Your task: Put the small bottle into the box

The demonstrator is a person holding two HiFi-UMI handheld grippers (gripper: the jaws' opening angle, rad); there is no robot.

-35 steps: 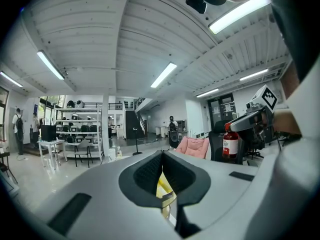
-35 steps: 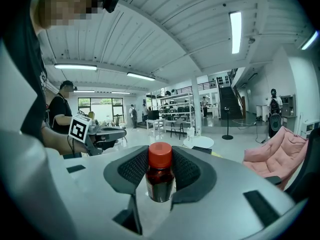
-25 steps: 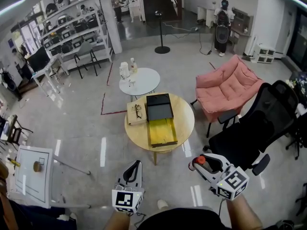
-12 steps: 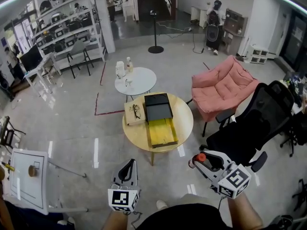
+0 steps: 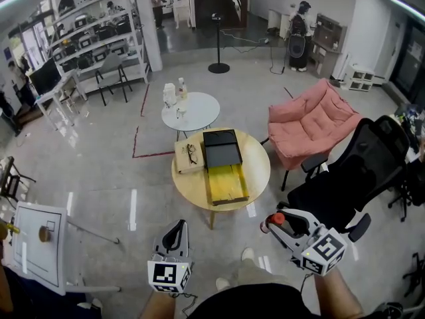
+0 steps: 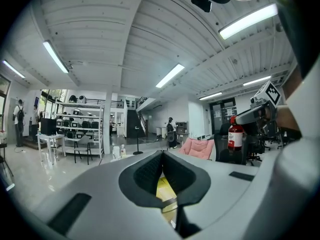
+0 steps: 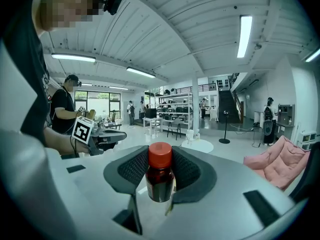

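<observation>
The small bottle (image 7: 160, 182), dark brown with a red cap, stands upright between the pads of my right gripper (image 7: 160, 168), which is shut on it. In the head view that gripper (image 5: 273, 224) hovers low on the right above the floor, the bottle's cap (image 5: 278, 218) showing. The box (image 5: 226, 182) lies open on the round wooden table (image 5: 255, 171), its yellow inside facing up and its black lid (image 5: 222, 147) behind. My left gripper (image 5: 178, 227) hangs at lower left, short of the table, jaws shut with nothing held (image 6: 162, 165). In its view the bottle (image 6: 235, 134) shows at the right.
A tan case with spectacles (image 5: 188, 155) lies beside the box. A small white table (image 5: 192, 110) with bottles stands behind. A pink armchair (image 5: 312, 121) and a black office chair (image 5: 358, 175) crowd the right. A white stand (image 5: 41, 252) is at the left.
The whole view has shifted a little and a foot now shows on the floor below. Both grippers stay low in front, the right one still holding the bottle.
</observation>
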